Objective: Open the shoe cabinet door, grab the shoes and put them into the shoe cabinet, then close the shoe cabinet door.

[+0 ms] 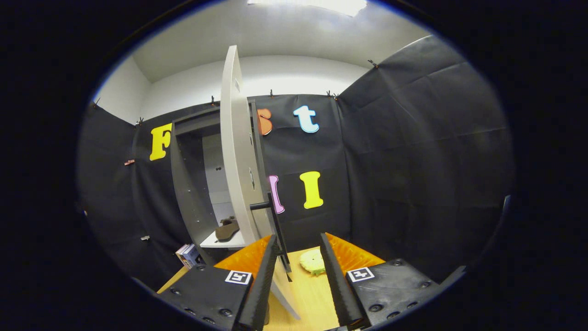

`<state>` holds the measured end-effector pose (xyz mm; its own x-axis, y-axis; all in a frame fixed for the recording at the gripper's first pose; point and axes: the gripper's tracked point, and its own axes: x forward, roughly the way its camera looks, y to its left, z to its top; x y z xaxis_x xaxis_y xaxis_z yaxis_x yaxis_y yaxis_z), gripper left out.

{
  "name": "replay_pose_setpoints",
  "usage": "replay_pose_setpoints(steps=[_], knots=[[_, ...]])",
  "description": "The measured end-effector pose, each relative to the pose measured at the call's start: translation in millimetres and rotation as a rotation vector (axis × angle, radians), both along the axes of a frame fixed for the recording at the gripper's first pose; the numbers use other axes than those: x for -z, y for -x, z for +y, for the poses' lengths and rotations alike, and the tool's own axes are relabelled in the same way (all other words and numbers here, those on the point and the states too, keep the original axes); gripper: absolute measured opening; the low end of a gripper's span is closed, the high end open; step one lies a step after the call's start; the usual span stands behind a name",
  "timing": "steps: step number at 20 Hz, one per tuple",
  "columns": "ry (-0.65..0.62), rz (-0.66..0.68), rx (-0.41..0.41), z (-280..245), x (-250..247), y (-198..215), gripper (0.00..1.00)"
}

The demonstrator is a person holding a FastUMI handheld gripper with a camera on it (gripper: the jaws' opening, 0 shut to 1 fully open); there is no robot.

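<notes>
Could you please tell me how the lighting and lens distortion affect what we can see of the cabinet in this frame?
In the gripper view, the fisheye bows the open cabinet door into a curve; a ceiling light blows out to white glare; the cabinet interior is dim, so the shoe on its shelf reads as a dark shape; the open gripper, its fingers either side of the door handle, stays reasonably sharp.

door [236, 151] edge-on and covering the right half of the shoe cabinet [193, 184], shoe [227, 228] on the shelf partly behind the door, books [188, 255] half hidden by the left finger [262, 285], gripper [298, 280] finger bases cut off below
</notes>
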<state>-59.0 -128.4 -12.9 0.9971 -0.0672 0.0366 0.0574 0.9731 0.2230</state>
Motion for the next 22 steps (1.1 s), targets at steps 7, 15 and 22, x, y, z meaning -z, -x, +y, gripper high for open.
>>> replay_pose_setpoints(steps=[7, 15, 22], knots=[[0.130, 0.008, -0.040, 89.1, -0.5, 19.4, 0.98], [0.099, 0.125, -0.226, 218.6, 87.7, -16.4, 0.99], [0.115, 0.349, -0.294, 258.3, 225.3, -49.7, 0.99]])
